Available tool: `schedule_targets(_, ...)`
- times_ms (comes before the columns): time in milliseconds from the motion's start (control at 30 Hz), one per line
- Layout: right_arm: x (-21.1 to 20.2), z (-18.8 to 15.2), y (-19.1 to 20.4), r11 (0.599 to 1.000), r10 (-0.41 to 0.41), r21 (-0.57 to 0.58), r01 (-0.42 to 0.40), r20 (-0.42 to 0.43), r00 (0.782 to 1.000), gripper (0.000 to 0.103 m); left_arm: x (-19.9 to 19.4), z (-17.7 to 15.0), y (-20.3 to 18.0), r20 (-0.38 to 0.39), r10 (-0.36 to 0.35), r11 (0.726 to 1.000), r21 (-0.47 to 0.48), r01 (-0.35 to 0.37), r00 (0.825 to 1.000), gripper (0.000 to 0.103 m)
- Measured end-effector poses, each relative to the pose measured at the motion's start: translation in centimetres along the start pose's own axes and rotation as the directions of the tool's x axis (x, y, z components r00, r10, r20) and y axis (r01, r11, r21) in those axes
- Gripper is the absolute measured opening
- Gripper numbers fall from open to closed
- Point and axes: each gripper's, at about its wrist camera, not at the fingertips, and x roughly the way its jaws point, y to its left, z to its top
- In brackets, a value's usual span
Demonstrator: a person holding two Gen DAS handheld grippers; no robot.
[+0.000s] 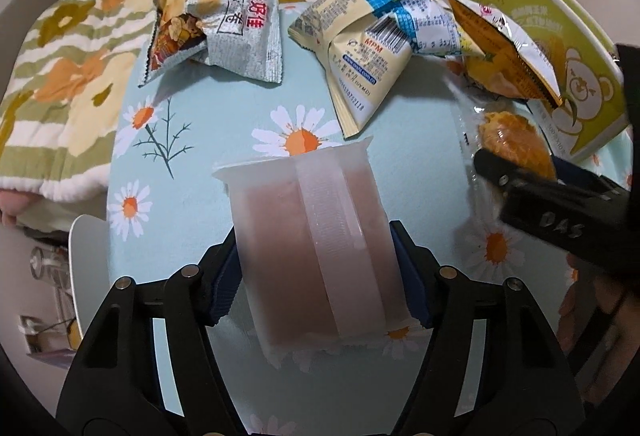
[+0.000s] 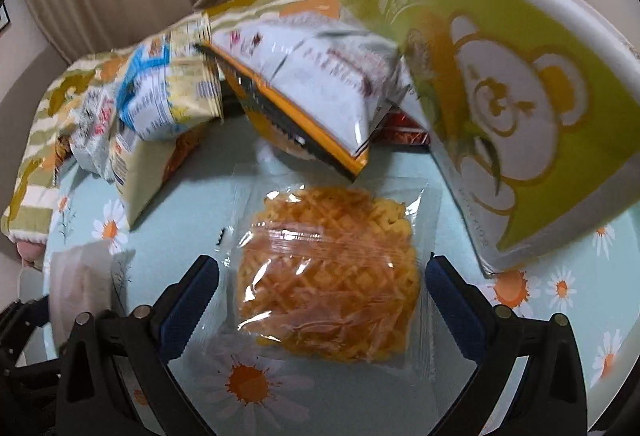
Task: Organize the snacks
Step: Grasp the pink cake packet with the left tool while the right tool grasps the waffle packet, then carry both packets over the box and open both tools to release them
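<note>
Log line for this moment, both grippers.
left gripper: shut on pink jelly pack | right gripper: open, straddling waffle pastry packet | green box: upright

silver packet (image 1: 224,31), around 11 o'clock: red "上好佳", plus black characters too crumpled to read
cream wrapper (image 1: 360,63), about 1 o'clock: "MPM" in orange, barcode above it, digits near the bottom edge too small to trust
green box (image 1: 532,35), 2 o'clock: big white characters, last two look like "玉米"
right gripper (image 1: 516,171) body, 3 o'clock: raised "DAS"
right wrist view: print all blurred, nothing legible
</note>
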Motion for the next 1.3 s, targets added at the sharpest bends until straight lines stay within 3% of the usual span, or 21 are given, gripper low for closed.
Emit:
schedule_targets(133, 0.1, -0.2, 0.3, 1.0, -0.002, -0.022, 0.002, 0.004, 1.0, 0.1, -0.5, 0.2, 0.1, 0.007, 0.003, 1.0, -0.006, -0.003, 1.0, 0.064)
schedule_targets(200, 0.0, -0.2, 0.5, 0.999, -0.009, -0.045, 0.009, 0.01, 1.0, 0.089, -0.7, 0.3, 0.2, 0.01, 0.006, 1.0, -0.01, -0.006, 1.0, 0.064)
schedule_targets(400, -0.9, -1.0, 0.6, 0.998, 0.026, -0.06, -0.024, 0.03, 0.999, 0.075, -1.7, 0.2, 0.5, 0.025, 0.007, 1.0, -0.02, -0.007, 1.0, 0.064)
schedule_targets(600, -2.8, -1.9, 0.6, 0.994, 0.1, -0.034, -0.099, 0.013, 0.995, 0.075, -3.5, 0.1, 0.6, 0.047, 0.006, 1.0, -0.029, -0.005, 0.999, 0.064)
schedule_targets(800, -7.4, -1.7, 0.8, 0.989, 0.132, -0.073, -0.127, 0.056, 0.99, 0.075, -7.0, 0.7, 0.6, 0.105, 0.007, 1.0, -0.03, -0.004, 0.994, 0.064)
schedule_targets(1067, -14.9, 1.5, -0.9, 0.983, 0.169, -0.106, -0.15, 0.193, 0.967, 0.075, -12.5, 4.2, -1.5, 0.208, -0.002, 1.0, 0.003, 0.002, 0.978, 0.064)
schedule_targets(1300, -17.9, 6.4, -4.8, 0.974, 0.215, -0.133, -0.186, 0.258, 0.942, 0.075, -15.5, 8.6, -6.0, 0.299, -0.016, 1.0, 0.019, 0.011, 0.954, 0.064)
